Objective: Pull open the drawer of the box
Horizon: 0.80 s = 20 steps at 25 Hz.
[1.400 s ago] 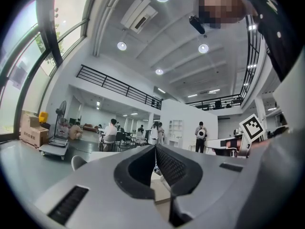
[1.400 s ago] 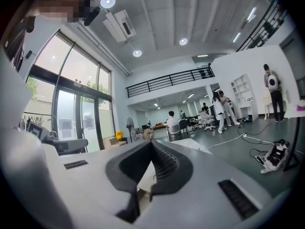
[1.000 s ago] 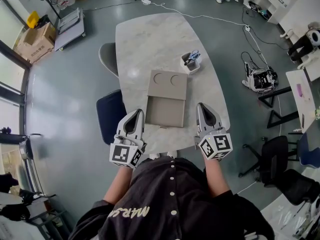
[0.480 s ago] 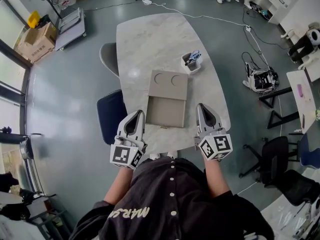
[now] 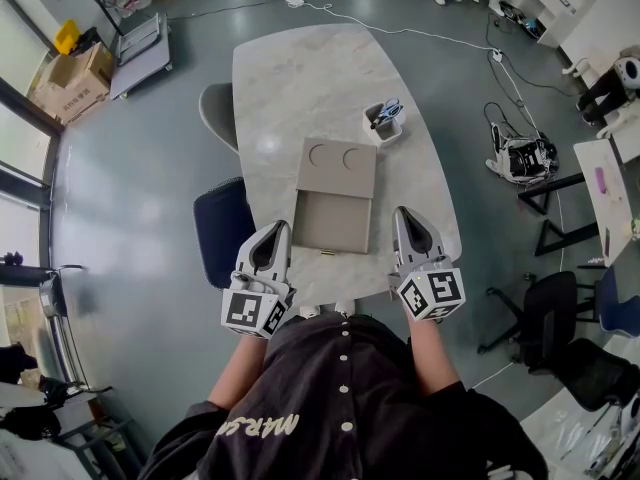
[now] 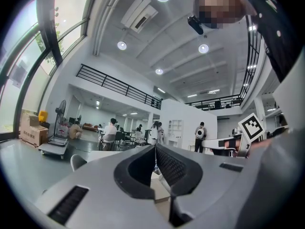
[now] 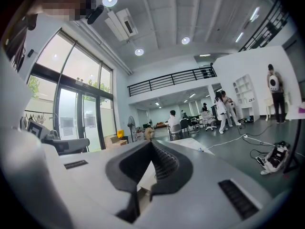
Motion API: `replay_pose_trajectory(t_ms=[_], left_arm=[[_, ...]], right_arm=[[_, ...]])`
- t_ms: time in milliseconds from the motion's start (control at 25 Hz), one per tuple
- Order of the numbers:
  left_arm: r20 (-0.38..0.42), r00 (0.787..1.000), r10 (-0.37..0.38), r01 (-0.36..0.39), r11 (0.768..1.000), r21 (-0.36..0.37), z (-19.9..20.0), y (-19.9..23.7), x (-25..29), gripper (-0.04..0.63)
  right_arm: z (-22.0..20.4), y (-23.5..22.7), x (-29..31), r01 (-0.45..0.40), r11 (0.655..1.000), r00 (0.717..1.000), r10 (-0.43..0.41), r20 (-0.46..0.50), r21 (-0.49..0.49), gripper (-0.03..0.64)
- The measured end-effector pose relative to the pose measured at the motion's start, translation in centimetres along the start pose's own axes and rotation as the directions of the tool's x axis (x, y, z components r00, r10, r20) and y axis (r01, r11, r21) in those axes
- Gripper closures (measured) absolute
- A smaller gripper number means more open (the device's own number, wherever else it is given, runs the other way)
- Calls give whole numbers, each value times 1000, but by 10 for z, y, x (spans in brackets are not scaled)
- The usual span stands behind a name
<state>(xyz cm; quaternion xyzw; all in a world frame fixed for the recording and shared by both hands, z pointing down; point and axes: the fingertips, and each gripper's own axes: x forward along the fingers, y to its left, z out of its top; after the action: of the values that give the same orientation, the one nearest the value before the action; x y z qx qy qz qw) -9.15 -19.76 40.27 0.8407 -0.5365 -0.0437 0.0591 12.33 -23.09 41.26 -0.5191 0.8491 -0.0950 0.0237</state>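
A flat tan box [image 5: 337, 166] with two round marks on its lid lies in the middle of the marble table [image 5: 300, 78]. Its drawer [image 5: 332, 223] stands pulled out toward me, and a small handle [image 5: 327, 254] shows at the front edge. My left gripper [image 5: 279, 226] hovers left of the drawer's front, with its jaws shut and nothing between them. My right gripper [image 5: 402, 212] is right of the drawer, also shut and empty. In the gripper views the left gripper [image 6: 155, 147] and the right gripper [image 7: 151, 142] each show jaws pressed together, pointing across the room.
A white cup [image 5: 381, 124] holding scissors and pens stands behind the box to the right. A dark blue chair [image 5: 221, 230] and a grey chair [image 5: 214, 114] sit at the table's left side. Cables and equipment [image 5: 520, 156] lie on the floor to the right.
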Motion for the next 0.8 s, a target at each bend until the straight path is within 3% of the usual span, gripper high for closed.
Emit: replay_pose_trajectory(t_ms=[800], left_arm=[[-10,1000,-1,1,1000,-2,-4,1,0,578]], right_arm=[[1,2,0,-2,1000,1000,2,-5,-3,620]])
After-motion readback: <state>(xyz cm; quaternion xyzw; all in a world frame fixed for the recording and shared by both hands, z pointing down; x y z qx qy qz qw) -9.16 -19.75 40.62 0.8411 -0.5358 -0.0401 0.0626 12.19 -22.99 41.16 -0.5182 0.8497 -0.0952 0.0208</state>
